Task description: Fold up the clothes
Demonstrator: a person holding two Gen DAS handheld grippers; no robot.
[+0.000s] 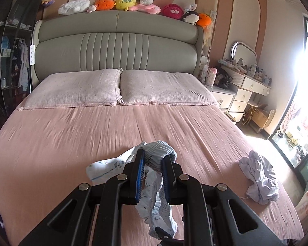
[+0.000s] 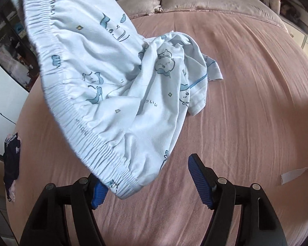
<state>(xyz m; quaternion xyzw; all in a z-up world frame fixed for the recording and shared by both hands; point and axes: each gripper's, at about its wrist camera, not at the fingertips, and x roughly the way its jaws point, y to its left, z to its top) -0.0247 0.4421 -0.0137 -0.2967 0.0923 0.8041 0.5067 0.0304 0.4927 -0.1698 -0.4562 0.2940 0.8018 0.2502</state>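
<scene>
Light blue pyjama pants (image 2: pixel 104 65) with a cartoon print hang lifted over the pink bed (image 2: pixel 246 106). Their elastic waistband (image 2: pixel 71 123) runs from upper left down to the lower centre, and a leg end trails on the sheet. My left gripper (image 1: pixel 154 155) is shut on the bunched waistband (image 1: pixel 158 149), with more of the pants (image 1: pixel 154 205) drooping below its blue pads. My right gripper (image 2: pixel 147 170) stands open just above the sheet. The waistband's low end drapes against its left pad (image 2: pixel 98 194), while the right pad (image 2: pixel 199 180) is bare.
A crumpled lilac garment (image 1: pixel 258 180) lies on the bed near its right side. Two pillows (image 1: pixel 76 88) rest against the grey headboard (image 1: pixel 117 49). A dark garment (image 2: pixel 11 164) sits by the left bed edge. A dressing table (image 1: pixel 246 82) stands at the right.
</scene>
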